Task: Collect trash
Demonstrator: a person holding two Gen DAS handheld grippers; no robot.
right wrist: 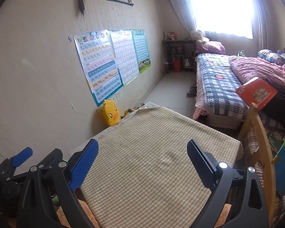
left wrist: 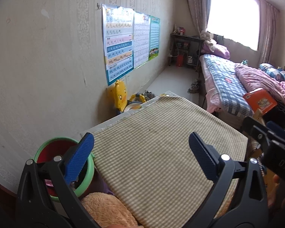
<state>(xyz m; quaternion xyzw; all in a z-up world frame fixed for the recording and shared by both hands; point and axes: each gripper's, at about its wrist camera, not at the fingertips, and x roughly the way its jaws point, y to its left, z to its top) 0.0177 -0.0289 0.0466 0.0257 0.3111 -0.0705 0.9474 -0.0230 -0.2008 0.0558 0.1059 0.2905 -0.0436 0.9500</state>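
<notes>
Left gripper (left wrist: 141, 146) hung w/ jaws spread wide, nothing between the blue pads (left wrist: 79, 157). Hovered over near-left corner of the checked cloth (left wrist: 161, 133) covering the table. Right gripper (right wrist: 142, 152) likewise released, jaws well apart, empty, above same cloth approx mid-table.

Green-rimmed bin (left wrist: 66, 163) w/ red inside stood just beside table's left edge, against the wall (left wrist: 38, 76), partly hidden behind left finger. Something pink glimpsed in it, too obscured to identify. In right wrist view only a sliver of green showed behind the left gripper, low left. No trash discernible on the cloth in either view.

Orange fuzzy fabric (left wrist: 106, 207) at near edge, touching the cloth. Yellow duck toy (right wrist: 111, 113) at the wall past table's far-left corner. Three posters (right wrist: 112, 60) on wall above it. Bed (right wrist: 218, 87) w/ plaid cover on the right, well apart from table; pink quilt (right wrist: 256, 70) on it, red box (right wrist: 256, 92) at its near end. Wooden chair frame (right wrist: 260, 133) just beside table's right side. Dark shelf unit (left wrist: 186, 47) in far corner, below curtained window (left wrist: 233, 15).
</notes>
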